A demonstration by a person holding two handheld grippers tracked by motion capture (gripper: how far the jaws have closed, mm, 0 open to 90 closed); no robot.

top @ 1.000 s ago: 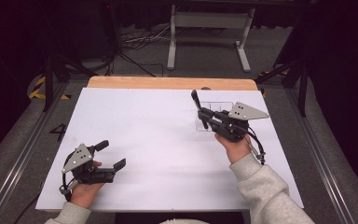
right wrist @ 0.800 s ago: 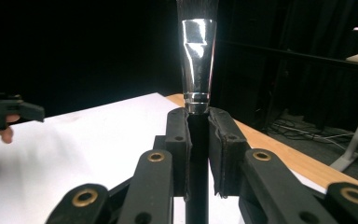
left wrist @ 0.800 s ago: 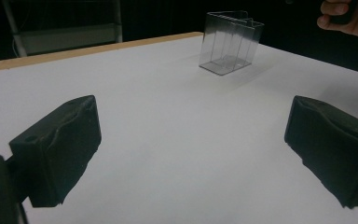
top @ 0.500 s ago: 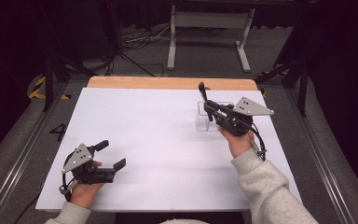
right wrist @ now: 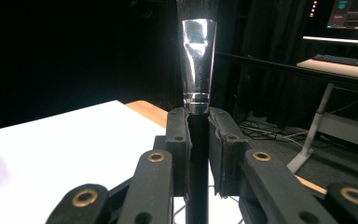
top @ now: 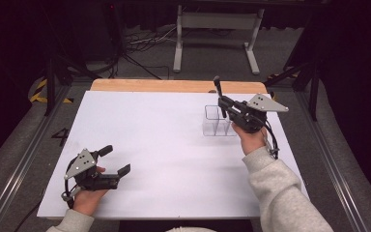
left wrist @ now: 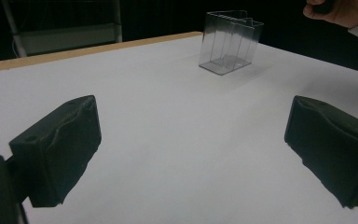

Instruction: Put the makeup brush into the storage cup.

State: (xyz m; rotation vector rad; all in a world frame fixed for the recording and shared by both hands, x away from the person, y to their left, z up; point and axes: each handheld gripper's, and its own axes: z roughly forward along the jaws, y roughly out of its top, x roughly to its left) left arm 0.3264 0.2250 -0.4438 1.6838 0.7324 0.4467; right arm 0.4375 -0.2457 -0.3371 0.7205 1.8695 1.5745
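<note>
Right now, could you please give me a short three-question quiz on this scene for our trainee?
1. True or false: the right tongs are shut on the brush.
2. How do the jaws of the left tongs stand? A) wide apart with nothing between them B) closed on a pen C) closed on the clear organizer
3. Fill in: in the high view the clear organizer stands on the ____ table sheet.

Key:
1. True; the pads press on its black handle just below the silver ferrule, brush end up.
2. A
3. white
</note>
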